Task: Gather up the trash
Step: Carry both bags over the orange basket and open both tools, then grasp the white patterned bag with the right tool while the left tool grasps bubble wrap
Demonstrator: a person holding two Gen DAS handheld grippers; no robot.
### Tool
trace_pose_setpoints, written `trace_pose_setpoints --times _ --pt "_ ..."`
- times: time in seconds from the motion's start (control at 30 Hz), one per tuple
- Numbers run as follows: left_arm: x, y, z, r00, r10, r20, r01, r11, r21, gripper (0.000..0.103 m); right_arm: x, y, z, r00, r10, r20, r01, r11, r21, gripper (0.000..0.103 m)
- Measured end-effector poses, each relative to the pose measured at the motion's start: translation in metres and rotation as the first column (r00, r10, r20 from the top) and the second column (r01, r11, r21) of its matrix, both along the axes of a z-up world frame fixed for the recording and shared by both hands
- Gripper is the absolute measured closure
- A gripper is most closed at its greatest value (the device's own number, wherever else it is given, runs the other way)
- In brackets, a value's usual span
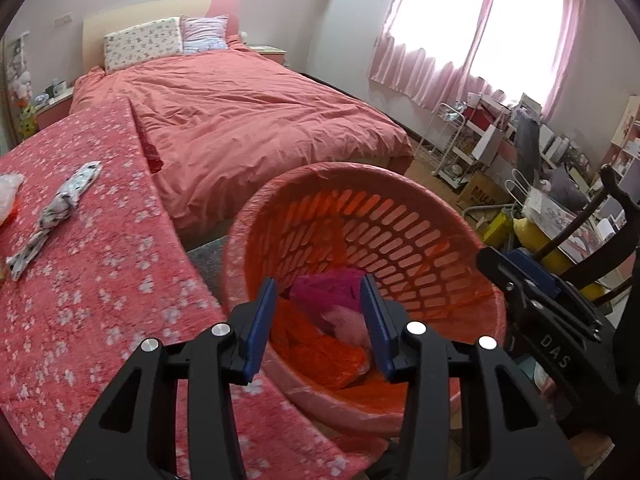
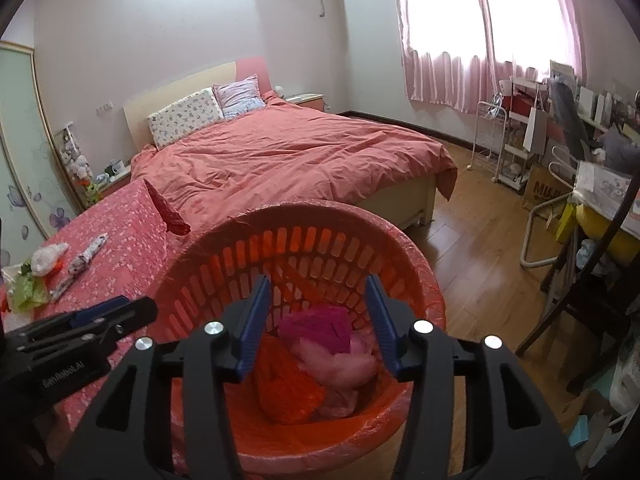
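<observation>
1. Bedroom: bed (image 2: pixel 288 152) behind, flowered counter (image 1: pixel 100 280) left with a rag (image 1: pixel 56 216) and bags (image 2: pixel 36 276).
2. Bin (image 2: pixel 420 280) beside the counter holds trash (image 2: pixel 332 344).
3. Left tongs (image 1: pixel 320 324) and right tongs (image 2: pixel 318 324) gape empty above it.

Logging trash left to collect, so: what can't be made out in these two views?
- Orange slotted basket: its bottom is covered by pink and orange crumpled trash, both views.
- White plastic bag: cut off by the left wrist view's edge.
- Green wrapper: too small to identify, right wrist view.
</observation>
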State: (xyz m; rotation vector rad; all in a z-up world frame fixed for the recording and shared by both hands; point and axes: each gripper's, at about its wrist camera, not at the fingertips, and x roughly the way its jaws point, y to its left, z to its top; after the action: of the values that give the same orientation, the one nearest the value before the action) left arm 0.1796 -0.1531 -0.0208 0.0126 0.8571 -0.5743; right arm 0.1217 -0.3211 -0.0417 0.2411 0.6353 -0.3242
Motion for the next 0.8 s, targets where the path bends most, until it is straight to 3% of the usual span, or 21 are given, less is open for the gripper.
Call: trace_pose_setpoints --times 0.53,0.8 --pt "-0.001 0.092 0.009 0.983 0.177 0.038 -0.179 0.982 0.059 0.054 0.014 0.069 0.019 0.992 0.128 -0.001 -0.128 0.991 -0.039 0.041" --pt "-0.014 0.181 0.024 0.941 0.318 0.117 -0.328 0.941 0.077 0.050 0.042 0.141 0.029 0.964 0.267 -0.013 -0.267 0.963 -0.047 0.041"
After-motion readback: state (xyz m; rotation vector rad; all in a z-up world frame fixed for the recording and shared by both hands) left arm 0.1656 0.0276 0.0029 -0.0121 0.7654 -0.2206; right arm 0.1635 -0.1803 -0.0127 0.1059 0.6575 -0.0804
